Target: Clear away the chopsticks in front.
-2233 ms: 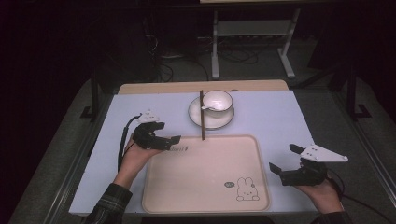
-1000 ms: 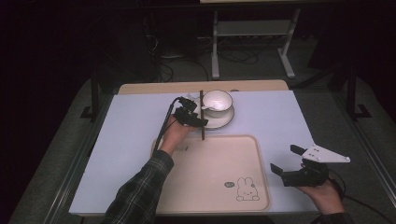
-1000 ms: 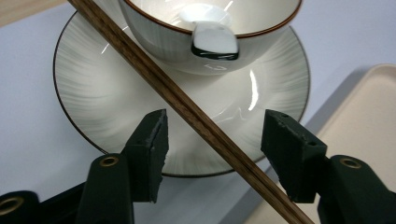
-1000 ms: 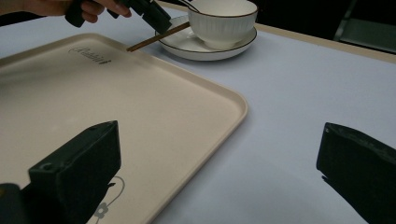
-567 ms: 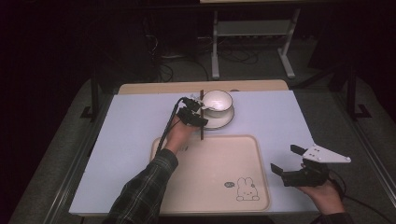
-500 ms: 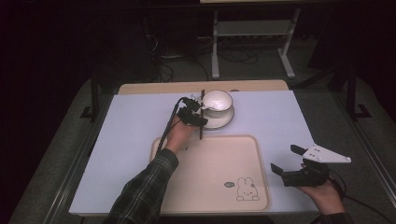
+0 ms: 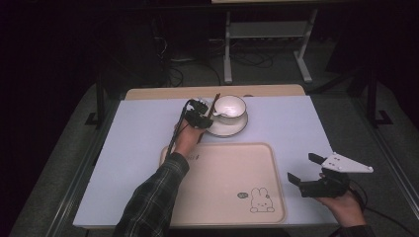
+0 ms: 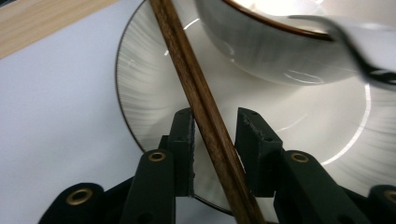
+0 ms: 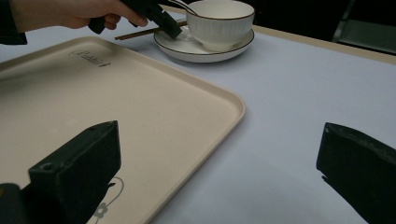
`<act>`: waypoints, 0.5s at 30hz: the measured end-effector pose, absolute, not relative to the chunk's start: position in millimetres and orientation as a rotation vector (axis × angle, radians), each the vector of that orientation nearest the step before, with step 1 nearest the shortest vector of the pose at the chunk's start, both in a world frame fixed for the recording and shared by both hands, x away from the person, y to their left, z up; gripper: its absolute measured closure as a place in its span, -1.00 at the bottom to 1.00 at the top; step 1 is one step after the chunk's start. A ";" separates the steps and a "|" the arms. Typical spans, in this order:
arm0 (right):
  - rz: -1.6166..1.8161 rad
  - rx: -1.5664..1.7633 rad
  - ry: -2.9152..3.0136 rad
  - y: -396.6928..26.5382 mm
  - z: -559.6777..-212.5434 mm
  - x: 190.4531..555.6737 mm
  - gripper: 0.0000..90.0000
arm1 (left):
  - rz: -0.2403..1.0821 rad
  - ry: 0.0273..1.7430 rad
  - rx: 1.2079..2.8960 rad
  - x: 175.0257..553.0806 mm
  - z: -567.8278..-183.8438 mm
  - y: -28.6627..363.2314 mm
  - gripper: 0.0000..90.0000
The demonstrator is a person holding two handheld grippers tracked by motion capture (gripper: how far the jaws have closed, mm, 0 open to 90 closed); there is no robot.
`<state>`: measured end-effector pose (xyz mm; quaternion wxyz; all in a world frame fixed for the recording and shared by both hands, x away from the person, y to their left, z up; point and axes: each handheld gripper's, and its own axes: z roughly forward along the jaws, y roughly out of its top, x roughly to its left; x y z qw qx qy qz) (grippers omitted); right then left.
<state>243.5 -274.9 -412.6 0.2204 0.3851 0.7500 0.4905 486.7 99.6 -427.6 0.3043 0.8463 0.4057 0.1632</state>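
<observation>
Item 1, my left gripper: reached out to the far middle of the tabletop, at the 9 o'clock edge of the saucer. In the left gripper view its jaws stand narrow, one either side of the chopsticks, with a little gap showing on each side; I cannot tell whether the pads are biting yet.

Item 2, chopsticks: dark wood, lying slantwise across the saucer rim, far end tilted toward 1 o'clock, passing just beside the bowl.

Item 3, bowl: white, ribbed, standing on the saucer, a spoon resting in it.

Item 4, tray: cream, rabbit print at its 5 o'clock corner, nothing on it, just on the near side of the saucer.

Item 5, my right gripper: held at 4 o'clock off the tray, jaws wide, holding nothing.

Handling note, my judgement: the step is taking up the chopsticks. I should close squarely across the wood, so both sticks are caught together, then lift straight up before swinging away. The bowl wall and spoon sit close; a sideways drag could knock them or skate the saucer.
</observation>
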 end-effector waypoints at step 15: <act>1.360 1.071 2.069 -276.7 -412.6 243.1 -1.00 | 0.478 1.059 2.251 501.5 -427.8 103.8 0.73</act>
